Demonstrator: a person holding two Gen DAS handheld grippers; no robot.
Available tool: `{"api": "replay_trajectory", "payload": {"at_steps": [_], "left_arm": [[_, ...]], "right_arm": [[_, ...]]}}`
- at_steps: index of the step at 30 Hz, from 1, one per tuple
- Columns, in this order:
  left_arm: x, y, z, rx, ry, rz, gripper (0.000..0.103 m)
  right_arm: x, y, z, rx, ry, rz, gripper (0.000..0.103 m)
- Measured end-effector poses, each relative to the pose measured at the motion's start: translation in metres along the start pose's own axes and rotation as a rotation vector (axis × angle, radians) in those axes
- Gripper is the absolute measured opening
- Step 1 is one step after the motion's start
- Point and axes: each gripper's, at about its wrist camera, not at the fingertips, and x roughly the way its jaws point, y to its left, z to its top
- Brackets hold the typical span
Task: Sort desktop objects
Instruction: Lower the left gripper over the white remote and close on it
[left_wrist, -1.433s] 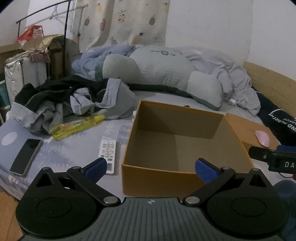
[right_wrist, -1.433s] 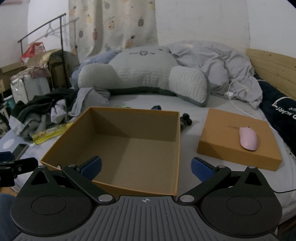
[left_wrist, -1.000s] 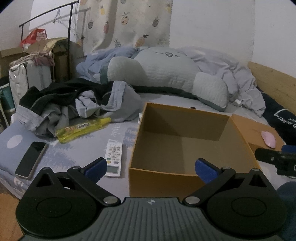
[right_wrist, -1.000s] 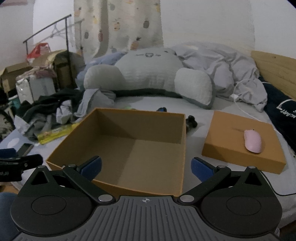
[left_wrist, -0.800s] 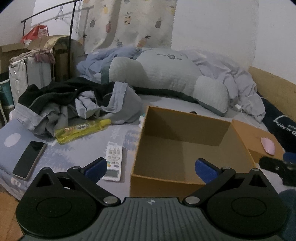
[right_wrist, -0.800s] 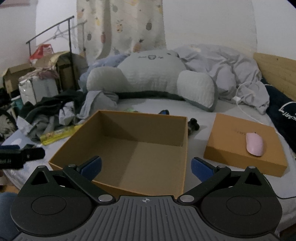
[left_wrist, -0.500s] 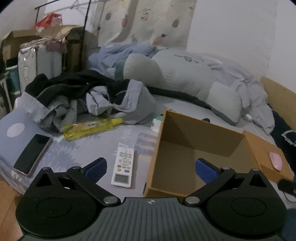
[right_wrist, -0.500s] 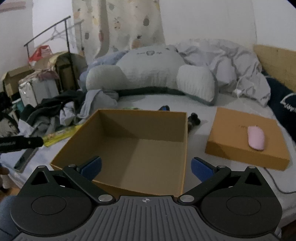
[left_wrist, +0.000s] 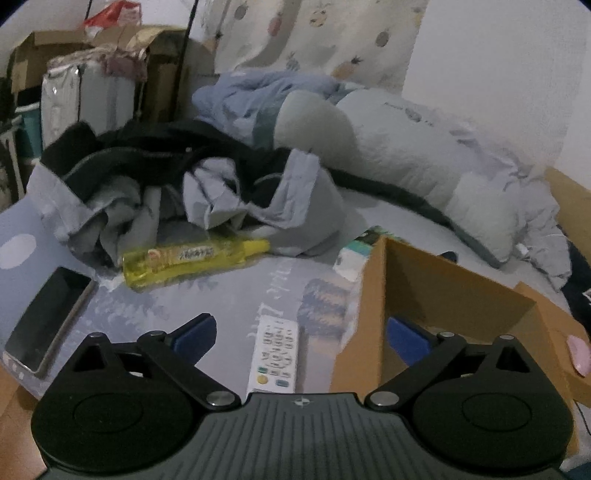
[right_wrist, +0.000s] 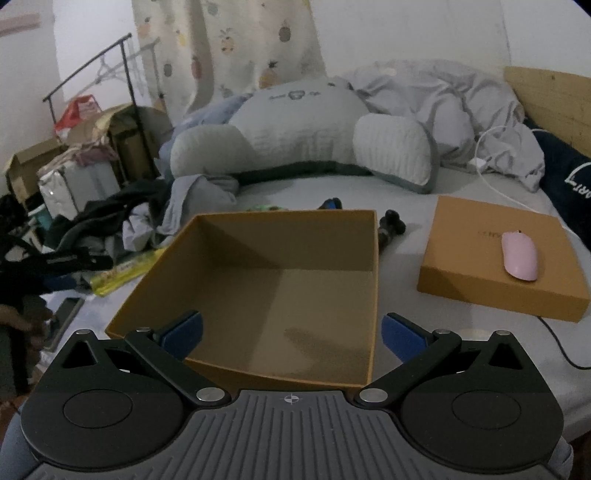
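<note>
An empty open orange box (right_wrist: 280, 291) sits on the bed; it also shows in the left wrist view (left_wrist: 443, 306). My left gripper (left_wrist: 299, 334) is open and empty, above a white remote (left_wrist: 275, 356) lying left of the box. A yellow bottle (left_wrist: 192, 258) and a black phone (left_wrist: 44, 317) lie further left. A small white-green box (left_wrist: 356, 254) sits behind the orange box. My right gripper (right_wrist: 291, 332) is open and empty over the box's near edge. A pink mouse (right_wrist: 521, 256) rests on the orange lid (right_wrist: 491, 269).
A clothes pile (left_wrist: 166, 184) and a big grey plush cushion (right_wrist: 303, 133) lie behind. Small dark objects (right_wrist: 389, 223) sit behind the box. A white cable (right_wrist: 495, 177) runs over the bed at right. Cartons and a clothes rack (right_wrist: 92, 147) stand at left.
My left gripper has swung left, from over the box to over the remote. My right gripper has stayed over the box, shifting slightly. Both remain open.
</note>
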Motion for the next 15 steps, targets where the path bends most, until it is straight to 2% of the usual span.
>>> {"api": "replay_trajectory", "payload": {"at_steps": [8,15], "left_arm": [[0.052,0.026,-0.002,-0.061,0.094,0.010,0.099],[0.090,0.042,0.001,-0.107,0.205,-0.027,0.092]], "right_arm": [[0.006,-0.003,0.003,0.011,0.012,-0.002,0.103],[0.010,-0.003,0.004,0.012,0.020,-0.007,0.103]]}}
